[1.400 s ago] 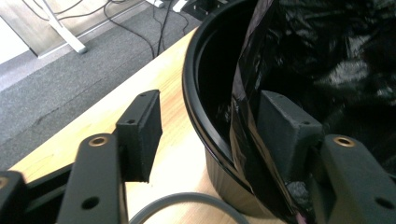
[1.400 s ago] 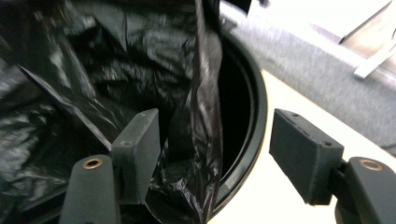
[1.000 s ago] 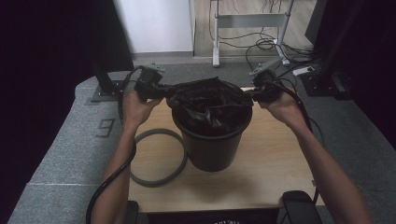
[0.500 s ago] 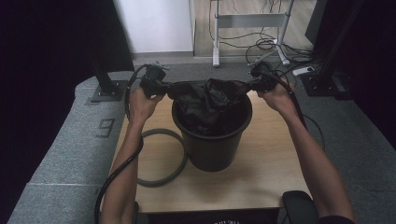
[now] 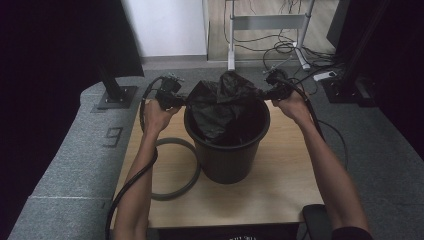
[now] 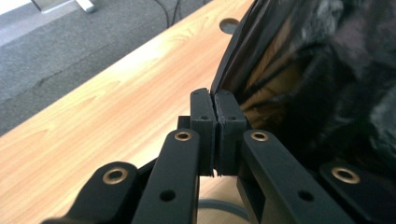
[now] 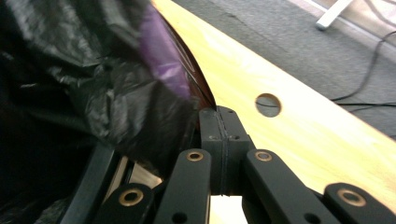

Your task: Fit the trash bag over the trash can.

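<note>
Your left gripper (image 5: pixel 181 101) and right gripper (image 5: pixel 262 93) are both pinched fully closed on the edge of the black bag (image 5: pixel 222 102), one at each side of the bin (image 5: pixel 227 150). In the gripper views the pads meet with only thin film between them. The bag hangs bunched in and above the bin's mouth, its edge drawn out over the rim on both sides.

The main risk, as I judge it, is the film itself. It is thin, glossy, crinkled plastic, and you hold only a sliver of it. Pull outward too hard and it may slip from the pads or tear at the pinch. Pull unevenly and one side may drop into the bin while the other stays taut. Drag sideways rather than down over the rim and the light bin could tip or skid on the smooth wood-grain table (image 5: pixel 280 175).

The bin is a round, tapered bucket of matt black plastic with a thick rolled rim. Left of the bin lies a grey ring (image 5: pixel 182 170), thin and flat on the table, touching the bin's base; keep your forearm from sweeping it. Beyond the bin, loose cables (image 5: pixel 280 50) lie on the floor.
</note>
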Demonstrator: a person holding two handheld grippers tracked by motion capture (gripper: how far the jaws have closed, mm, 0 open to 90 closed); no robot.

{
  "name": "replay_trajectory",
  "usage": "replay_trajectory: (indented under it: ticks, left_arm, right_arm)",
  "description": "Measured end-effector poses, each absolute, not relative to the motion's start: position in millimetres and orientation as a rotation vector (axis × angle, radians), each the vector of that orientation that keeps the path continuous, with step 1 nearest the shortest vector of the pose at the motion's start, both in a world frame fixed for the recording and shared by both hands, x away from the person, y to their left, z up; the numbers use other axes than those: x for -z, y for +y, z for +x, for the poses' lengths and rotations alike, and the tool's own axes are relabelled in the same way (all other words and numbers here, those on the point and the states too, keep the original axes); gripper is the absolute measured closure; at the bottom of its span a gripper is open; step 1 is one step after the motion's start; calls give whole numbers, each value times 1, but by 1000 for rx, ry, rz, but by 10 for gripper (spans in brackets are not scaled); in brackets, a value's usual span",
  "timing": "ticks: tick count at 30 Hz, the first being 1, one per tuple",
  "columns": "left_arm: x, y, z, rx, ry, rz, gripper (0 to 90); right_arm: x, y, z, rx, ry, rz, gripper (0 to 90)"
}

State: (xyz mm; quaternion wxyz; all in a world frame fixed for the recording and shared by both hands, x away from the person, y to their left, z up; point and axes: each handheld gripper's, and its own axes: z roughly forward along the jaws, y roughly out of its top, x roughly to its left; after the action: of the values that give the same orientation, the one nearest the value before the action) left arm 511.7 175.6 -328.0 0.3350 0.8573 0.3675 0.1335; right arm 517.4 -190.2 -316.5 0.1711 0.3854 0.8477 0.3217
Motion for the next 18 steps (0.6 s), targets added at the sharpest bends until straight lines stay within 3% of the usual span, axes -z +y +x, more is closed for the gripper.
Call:
replay_trajectory:
  ticks: [4, 6, 8, 12, 18]
  left_arm:
    - [331, 178, 506, -309, 934, 2230, 872]
    - [328, 181, 503, -305, 911, 2213, 774]
    - [322, 185, 501, -323, 910, 2180, 640]
    - [305, 191, 497, -379, 893, 2159, 515]
    - [288, 196, 490, -334, 832, 2098, 484]
  right_arm:
    - [321, -195, 517, -976, 2433, 1113, 889]
    - [321, -198, 515, -991, 2445, 1116, 883]
    - [318, -201, 514, -994, 2432, 1129, 768]
    - [307, -210, 512, -1055, 2389, 1140, 577]
    - [287, -219, 505, -1175, 2351, 1106, 471]
